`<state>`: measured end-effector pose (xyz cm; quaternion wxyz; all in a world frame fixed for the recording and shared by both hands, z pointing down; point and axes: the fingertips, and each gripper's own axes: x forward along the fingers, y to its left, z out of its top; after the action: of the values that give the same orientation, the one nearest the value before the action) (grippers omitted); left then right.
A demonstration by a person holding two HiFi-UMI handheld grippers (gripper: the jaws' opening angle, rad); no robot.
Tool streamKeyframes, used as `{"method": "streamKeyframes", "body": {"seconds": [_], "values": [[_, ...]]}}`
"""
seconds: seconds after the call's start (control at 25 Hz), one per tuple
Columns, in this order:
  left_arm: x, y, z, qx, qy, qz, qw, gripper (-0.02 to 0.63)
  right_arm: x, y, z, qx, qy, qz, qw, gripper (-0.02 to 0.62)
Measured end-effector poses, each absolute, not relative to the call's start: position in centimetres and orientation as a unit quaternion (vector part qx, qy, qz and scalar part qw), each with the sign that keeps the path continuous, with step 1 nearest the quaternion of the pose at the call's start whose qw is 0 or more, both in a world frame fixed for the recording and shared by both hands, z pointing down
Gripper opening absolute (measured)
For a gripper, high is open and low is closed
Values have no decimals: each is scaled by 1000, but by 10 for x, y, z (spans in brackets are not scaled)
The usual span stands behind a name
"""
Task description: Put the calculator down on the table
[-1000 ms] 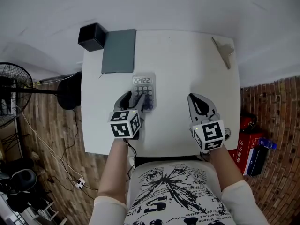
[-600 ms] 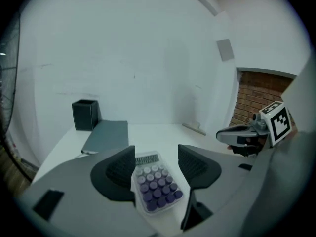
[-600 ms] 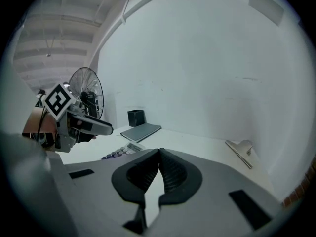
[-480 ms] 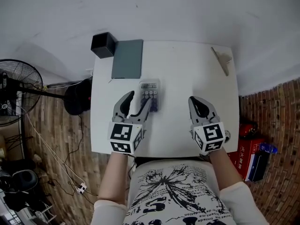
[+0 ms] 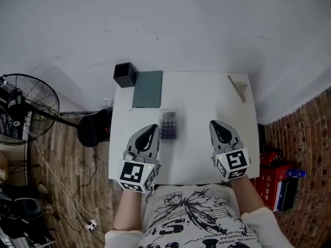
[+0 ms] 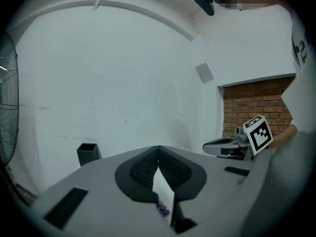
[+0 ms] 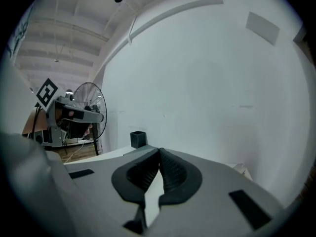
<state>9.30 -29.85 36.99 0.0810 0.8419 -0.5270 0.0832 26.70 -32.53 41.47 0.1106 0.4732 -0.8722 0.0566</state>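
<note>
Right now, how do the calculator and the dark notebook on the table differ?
The calculator is smaller than the notebook. The calculator shows dark keys; the notebook's cover is plain. The calculator lies mid-table, the notebook at the far edge beside the black box. Both lie flat on the table.

Left tool [image 5: 152,127] pulled back off the calculator [image 5: 168,124] and lifted; jaws just closed, nothing between them. Right tool [image 5: 221,124] lifted too.
</note>
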Motion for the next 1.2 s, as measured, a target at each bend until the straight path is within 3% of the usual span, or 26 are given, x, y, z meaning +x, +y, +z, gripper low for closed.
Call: {"method": "streamKeyframes", "body": {"seconds": [0.48,1.2], "values": [[97,-289,342,855,-512,53,63,14,274,-308,371,480,-873,6,91,12],[93,-272,340,855,-512,73,35,14,284,-277,359,494,-867,40,49,13]]}}
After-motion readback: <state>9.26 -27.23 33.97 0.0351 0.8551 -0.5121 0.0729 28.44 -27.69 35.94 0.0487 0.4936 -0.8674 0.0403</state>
